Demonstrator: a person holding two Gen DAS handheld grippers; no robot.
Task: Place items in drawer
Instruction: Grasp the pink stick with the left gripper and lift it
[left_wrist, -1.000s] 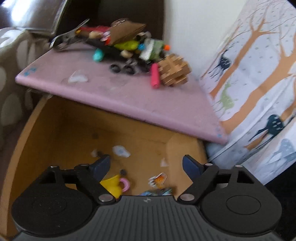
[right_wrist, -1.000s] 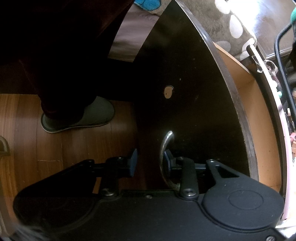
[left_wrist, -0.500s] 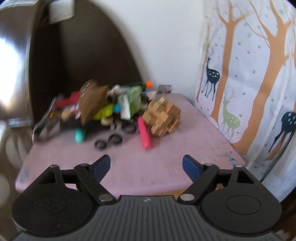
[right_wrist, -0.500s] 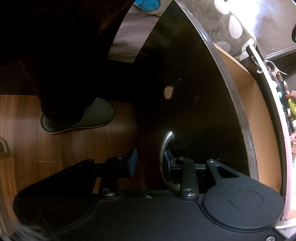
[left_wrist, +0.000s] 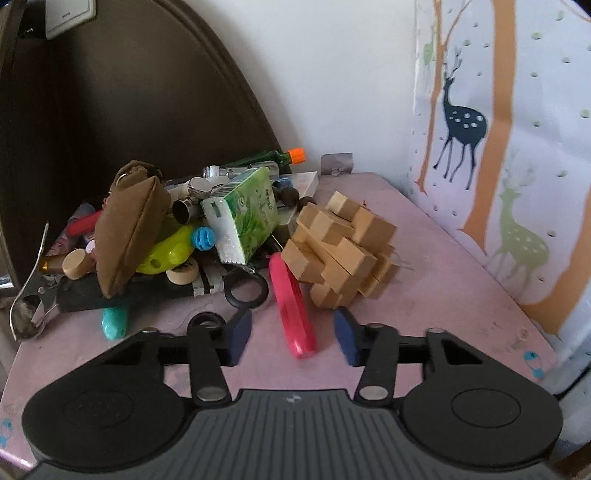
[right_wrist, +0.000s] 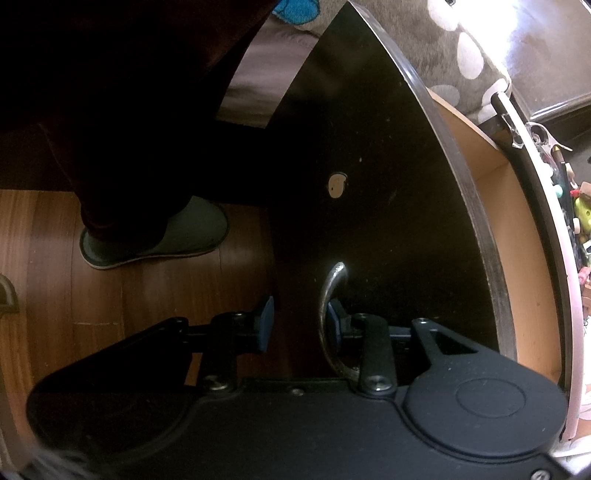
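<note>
Two claws, left claw (left_wrist: 291, 334) now straddling pink stick (left_wrist: 291, 314)

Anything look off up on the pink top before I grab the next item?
Mostly the heap itself: the brown pouch leans tilted on the pile, and the green carton lies askew across other items. The pink stick lies loose between the open fingers of the left gripper. No spill or damage shows.
</note>
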